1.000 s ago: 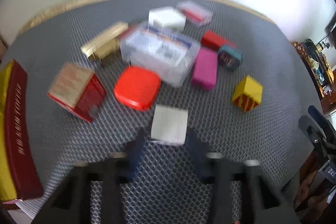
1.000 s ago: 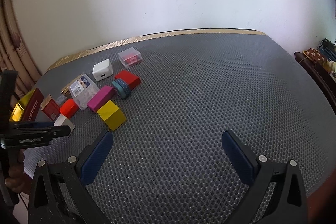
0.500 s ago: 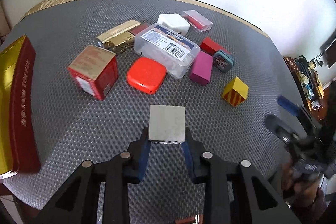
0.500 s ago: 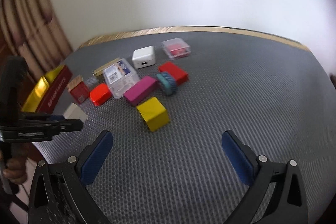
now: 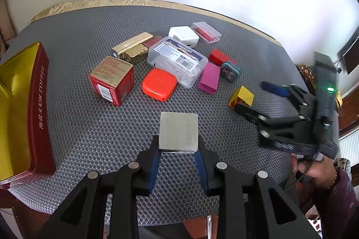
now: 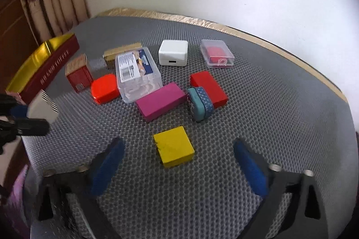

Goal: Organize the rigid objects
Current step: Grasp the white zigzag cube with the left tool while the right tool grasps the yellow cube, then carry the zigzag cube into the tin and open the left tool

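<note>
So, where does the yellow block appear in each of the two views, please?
Left wrist view: the yellow block lies at right of centre, by the right gripper.
Right wrist view: the yellow block lies low in the centre, between the open fingers.
Shared landmark: the pink box just behind it.

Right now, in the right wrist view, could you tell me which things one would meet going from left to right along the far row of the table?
Red and gold tin → gold box → white charger → clear case with a red item inside.
</note>
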Motion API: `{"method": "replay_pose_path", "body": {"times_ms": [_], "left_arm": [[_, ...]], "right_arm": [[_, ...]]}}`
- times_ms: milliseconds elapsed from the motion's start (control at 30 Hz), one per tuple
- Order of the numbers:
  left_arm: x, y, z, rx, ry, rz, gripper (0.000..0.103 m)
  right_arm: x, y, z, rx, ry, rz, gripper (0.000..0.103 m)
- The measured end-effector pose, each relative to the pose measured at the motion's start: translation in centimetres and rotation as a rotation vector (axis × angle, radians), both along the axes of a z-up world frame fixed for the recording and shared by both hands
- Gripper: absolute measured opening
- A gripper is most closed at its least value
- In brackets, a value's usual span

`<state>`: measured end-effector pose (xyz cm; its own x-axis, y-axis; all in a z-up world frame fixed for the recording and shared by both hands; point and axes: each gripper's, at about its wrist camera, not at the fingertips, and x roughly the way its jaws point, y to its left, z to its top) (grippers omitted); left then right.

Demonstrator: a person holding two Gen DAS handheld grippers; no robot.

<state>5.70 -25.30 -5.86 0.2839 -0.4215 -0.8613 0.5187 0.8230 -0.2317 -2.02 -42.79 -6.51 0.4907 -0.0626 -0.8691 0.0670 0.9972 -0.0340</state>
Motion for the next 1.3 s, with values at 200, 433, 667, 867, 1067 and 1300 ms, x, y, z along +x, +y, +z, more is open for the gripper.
{"method": "replay_pose_path", "body": {"times_ms": [200,433,667,867,1067,1300], "left_arm": [[-0.4,0.8,0.9,-0.013,-0.008,0.013,0.03],[-0.7,3.2,3.2,-0.023,-0.044,0.05,0.03],[0.7,9.9,6.6,0.003,-0.112,0.181,0.03],[4.9,16.1,6.6,0.116,-0.17,0.32,0.03],[9.7,20.3,3.8,0.185,-0.152,0.417,0.03],[13.7,22.3,0.9,0.227,-0.115,0.452,0.03]], "right_arm": [[0.9,-0.1,-1.5,0.046,0.087,0.021,0.028],[-1.3,1.7,0.2,0.099,0.017,0.027,0.028],[-2.1,4.5,3.7,0.158,-0.053,0.07,0.028],[-1.0,7.9,6.2,0.184,-0.099,0.126,0.028],[0.6,10.4,7.2,0.193,-0.105,0.163,0.028],[2.8,12.7,7.5,0.189,-0.108,0.204,0.028]]}}
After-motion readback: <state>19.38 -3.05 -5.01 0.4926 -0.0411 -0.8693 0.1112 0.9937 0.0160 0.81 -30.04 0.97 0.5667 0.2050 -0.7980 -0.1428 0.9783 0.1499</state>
